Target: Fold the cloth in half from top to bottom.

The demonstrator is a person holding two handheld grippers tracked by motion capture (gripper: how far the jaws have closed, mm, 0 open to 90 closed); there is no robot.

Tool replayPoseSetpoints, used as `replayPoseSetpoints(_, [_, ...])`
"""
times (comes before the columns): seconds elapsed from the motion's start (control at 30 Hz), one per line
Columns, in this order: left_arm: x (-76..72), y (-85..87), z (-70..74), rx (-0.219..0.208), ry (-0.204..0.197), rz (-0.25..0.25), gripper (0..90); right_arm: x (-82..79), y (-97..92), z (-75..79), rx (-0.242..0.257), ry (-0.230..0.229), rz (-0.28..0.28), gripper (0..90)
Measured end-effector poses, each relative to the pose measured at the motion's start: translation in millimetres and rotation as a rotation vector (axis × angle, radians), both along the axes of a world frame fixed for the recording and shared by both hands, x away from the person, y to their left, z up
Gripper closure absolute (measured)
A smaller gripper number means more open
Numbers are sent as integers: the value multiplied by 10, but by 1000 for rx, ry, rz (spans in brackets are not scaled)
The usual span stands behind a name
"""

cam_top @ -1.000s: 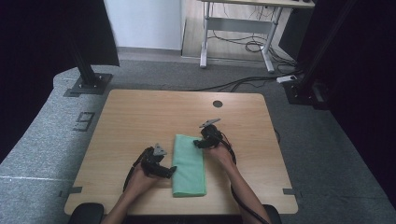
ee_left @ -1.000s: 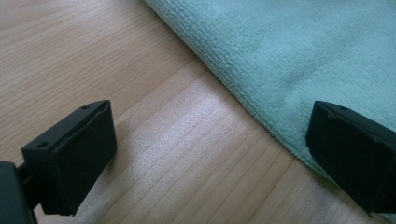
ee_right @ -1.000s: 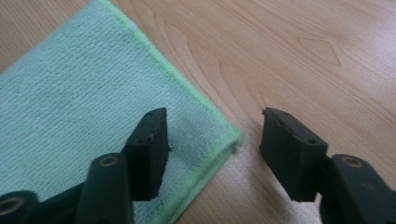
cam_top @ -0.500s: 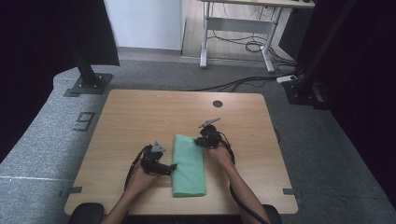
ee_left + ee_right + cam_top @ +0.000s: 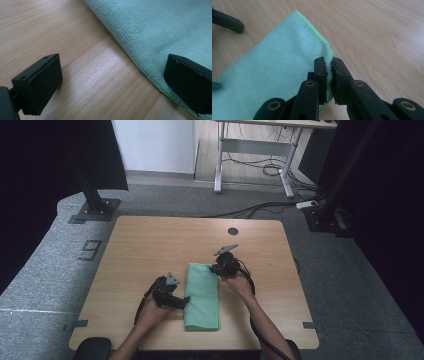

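Right tongs (image 5: pixel 329 68) pinch towel (image 5: pixel 274 75) corner.

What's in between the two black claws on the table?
The folded green towel lies between the left claw and the right claw, seen from the high view.

There is one green cloth (image 5: pixel 202 295), folded, lying between the two grippers. There are two grippers: the left gripper (image 5: pixel 185 301) and the right gripper (image 5: pixel 214 269), one on each side of the cloth. There are two hands, one holding each gripper. There is one wooden table (image 5: pixel 150 245) under both grippers, with one round hole (image 5: pixel 233 231) beyond the right gripper.
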State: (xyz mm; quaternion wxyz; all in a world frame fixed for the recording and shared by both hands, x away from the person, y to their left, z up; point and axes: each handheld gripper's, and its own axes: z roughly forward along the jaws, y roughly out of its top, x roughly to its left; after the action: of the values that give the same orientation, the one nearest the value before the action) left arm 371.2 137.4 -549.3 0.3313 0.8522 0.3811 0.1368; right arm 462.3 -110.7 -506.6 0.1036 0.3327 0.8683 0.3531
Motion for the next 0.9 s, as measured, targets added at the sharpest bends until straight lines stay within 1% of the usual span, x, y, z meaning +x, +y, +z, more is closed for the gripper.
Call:
replayPoseSetpoints(0.03, [0, 0, 0, 1, -1, 0, 20, -18, -9, 39, 3, -14, 13, 826])
replayPoseSetpoints(0.13, [-1, -1, 0, 1, 1, 2, 19, -80, -15, 122, 15, -30, 28, 826])
replayPoseSetpoints(0.2, [0, 0, 1, 2, 0, 1, 19, -138, -25, 192, 21, -50, 46, 826])
replayPoseSetpoints(0.43, [0, 0, 1, 3, 0, 1, 19, -321, -67, 357, 48, -82, 85, 825])
replayPoseSetpoints(0.67, [-1, 0, 1, 3, 1, 2, 18, -509, -115, 439, 69, -97, 120, 824])
replayPoseSetpoints(0.9, [0, 0, 0, 3, 0, 3, 17, -731, -166, 461, 81, -100, 160, 822])
